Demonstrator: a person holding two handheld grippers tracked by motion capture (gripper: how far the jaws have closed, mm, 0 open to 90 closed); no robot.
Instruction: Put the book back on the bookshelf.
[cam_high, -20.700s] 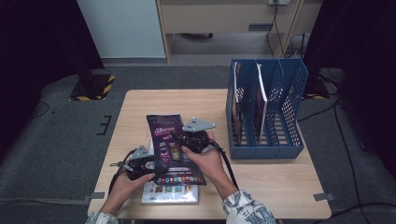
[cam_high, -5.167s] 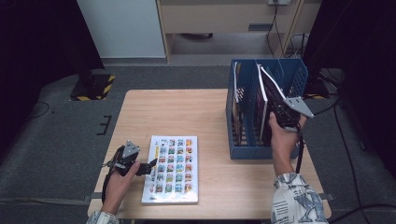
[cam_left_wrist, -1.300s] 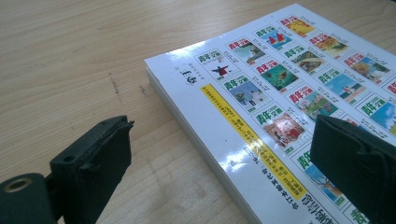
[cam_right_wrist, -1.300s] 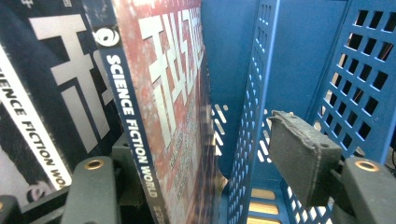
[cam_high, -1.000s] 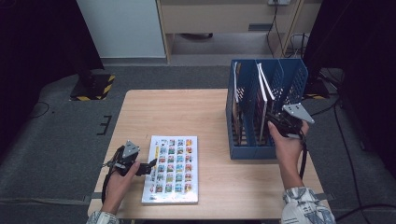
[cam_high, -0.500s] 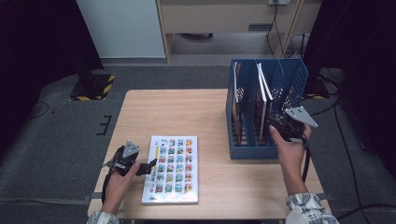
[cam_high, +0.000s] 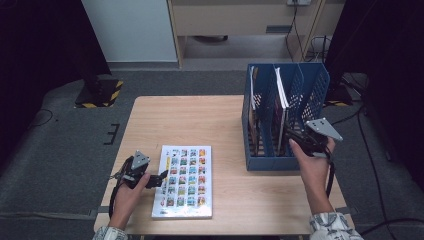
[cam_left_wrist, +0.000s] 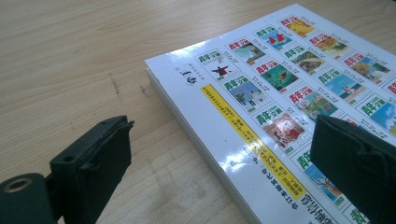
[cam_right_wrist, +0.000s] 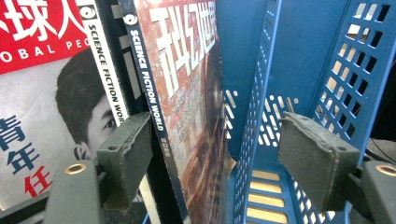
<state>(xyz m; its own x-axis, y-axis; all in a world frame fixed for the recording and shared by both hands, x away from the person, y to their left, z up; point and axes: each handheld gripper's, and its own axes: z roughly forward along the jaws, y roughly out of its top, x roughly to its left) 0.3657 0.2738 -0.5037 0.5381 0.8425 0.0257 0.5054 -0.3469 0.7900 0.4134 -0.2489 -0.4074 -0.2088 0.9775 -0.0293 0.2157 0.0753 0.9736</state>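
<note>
Magazines stand in blue rack, perhaps three.

A light wooden desk stands on grey carpet. Beyond its far edge are a pale cabinet panel and a beige shelf unit. A yellow-black striped base sits far left, and dark curtains flank both sides.

We see a pale wood table, a glossy paper book, a blue perforated plastic rack, and matt black rubbery pads.
</note>
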